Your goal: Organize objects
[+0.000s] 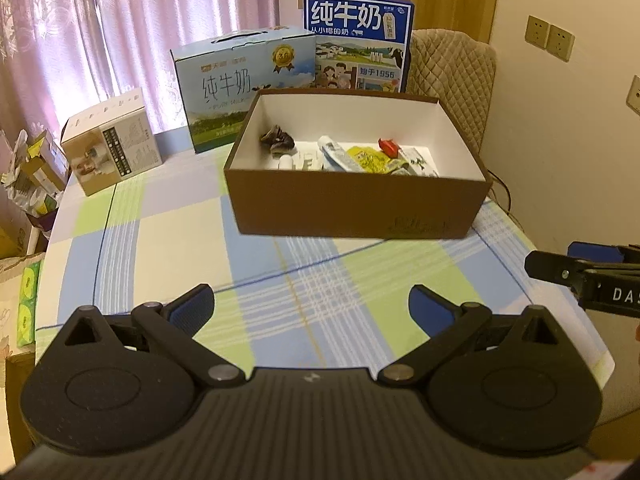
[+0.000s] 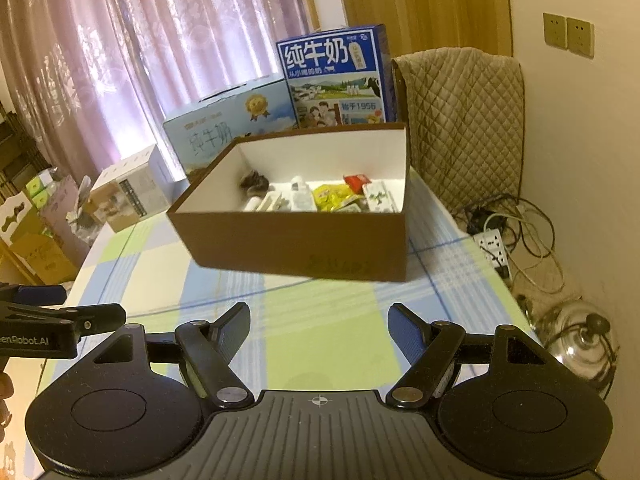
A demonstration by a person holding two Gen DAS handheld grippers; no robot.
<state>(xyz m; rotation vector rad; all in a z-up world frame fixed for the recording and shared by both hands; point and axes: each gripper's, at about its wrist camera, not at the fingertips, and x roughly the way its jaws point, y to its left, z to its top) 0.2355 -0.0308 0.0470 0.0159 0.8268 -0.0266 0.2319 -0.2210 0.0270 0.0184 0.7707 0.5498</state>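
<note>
the open brown cardboard box with white inside sits at centre frame on the blue, green and white checked tablecloth, its long axis running left to right, mouth up. inside lie a yellow packet, a white tube and a small red item. the left gripper and right gripper both hang at lower frame with jaws spread apart, nothing between them.
</note>
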